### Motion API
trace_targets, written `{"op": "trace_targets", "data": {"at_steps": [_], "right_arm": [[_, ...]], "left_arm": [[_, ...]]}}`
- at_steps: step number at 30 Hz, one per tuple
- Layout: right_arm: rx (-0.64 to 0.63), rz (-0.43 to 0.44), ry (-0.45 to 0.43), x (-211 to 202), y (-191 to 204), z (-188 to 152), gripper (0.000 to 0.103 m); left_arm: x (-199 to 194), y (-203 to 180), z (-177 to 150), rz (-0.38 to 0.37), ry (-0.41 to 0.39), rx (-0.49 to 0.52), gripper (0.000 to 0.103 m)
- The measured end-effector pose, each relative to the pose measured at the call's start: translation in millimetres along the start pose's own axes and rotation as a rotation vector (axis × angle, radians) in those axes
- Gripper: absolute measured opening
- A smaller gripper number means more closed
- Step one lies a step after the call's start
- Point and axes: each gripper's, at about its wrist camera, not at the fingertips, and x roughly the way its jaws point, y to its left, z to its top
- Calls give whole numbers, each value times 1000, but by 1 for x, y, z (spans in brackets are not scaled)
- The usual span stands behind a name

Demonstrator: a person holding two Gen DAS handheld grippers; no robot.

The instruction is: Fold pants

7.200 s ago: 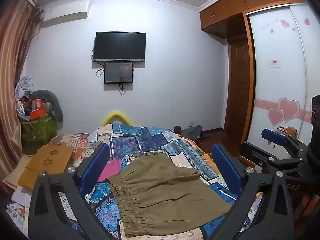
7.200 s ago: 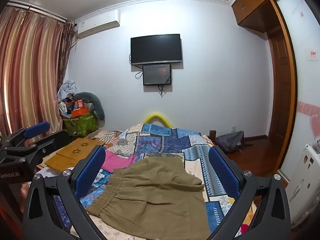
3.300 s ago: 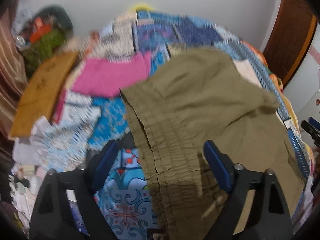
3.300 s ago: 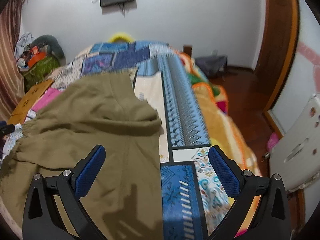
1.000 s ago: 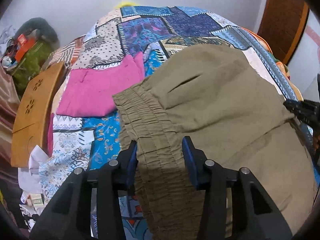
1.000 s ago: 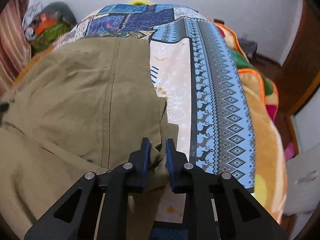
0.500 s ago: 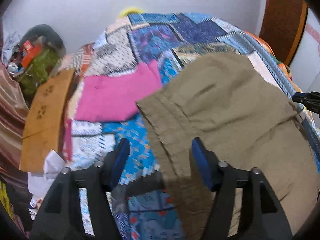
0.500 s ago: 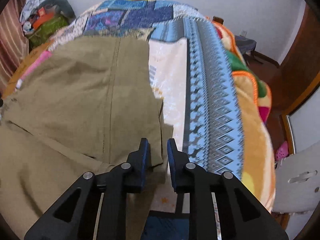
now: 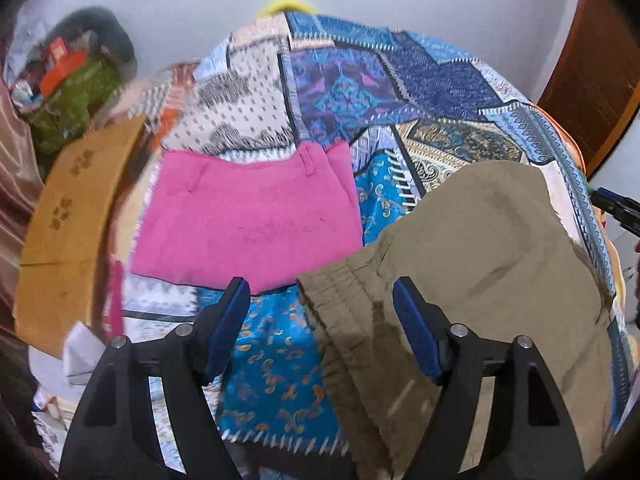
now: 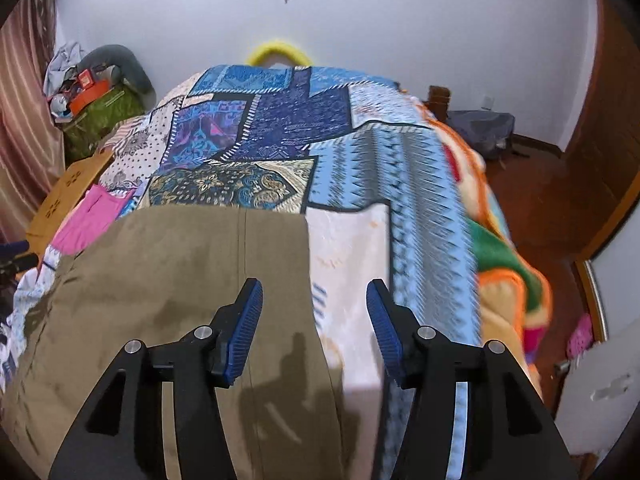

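Both jaws released; olive pants [image 10: 168,280] lie flat, folded.

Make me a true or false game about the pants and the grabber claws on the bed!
1. The left gripper is open. True.
2. The right gripper is squeezing the olive pants. False: it is open, holding nothing.
3. A pink garment lies on the patchwork bedspread beside the olive pants. True.
4. The olive pants hang in the air. False: they lie on the bedspread.
5. The pants' gathered waistband shows between the left gripper's fingers. True.
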Motion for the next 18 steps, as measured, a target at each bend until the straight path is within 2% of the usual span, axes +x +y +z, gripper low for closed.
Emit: {"op": "trace_targets", "data": {"at_steps": [6,9,11,13,14,16,18], "right_arm": [[-31,13,61,63,8,17,50],[-47,23,71,81,13,21,50],[-74,-3,85,93,16,24,50],[-83,6,93,102,17,27,49],[-76,16,79,102,16,28,47],[-56,49,66,102,15,28,27],[-56,38,58,103,18,28,19]], "left_arm": [[38,-7,3,-44,59,17,74],[55,-7,2,-68,75,20,74],[63,-5,1,-87,82,15,74],[63,-3,-1,-108,68,5,68],[63,-3,-1,-125,58,5,65],[62,-5,-3,-122,35,17,62],[63,-8,-4,-112,31,37,61]]}}
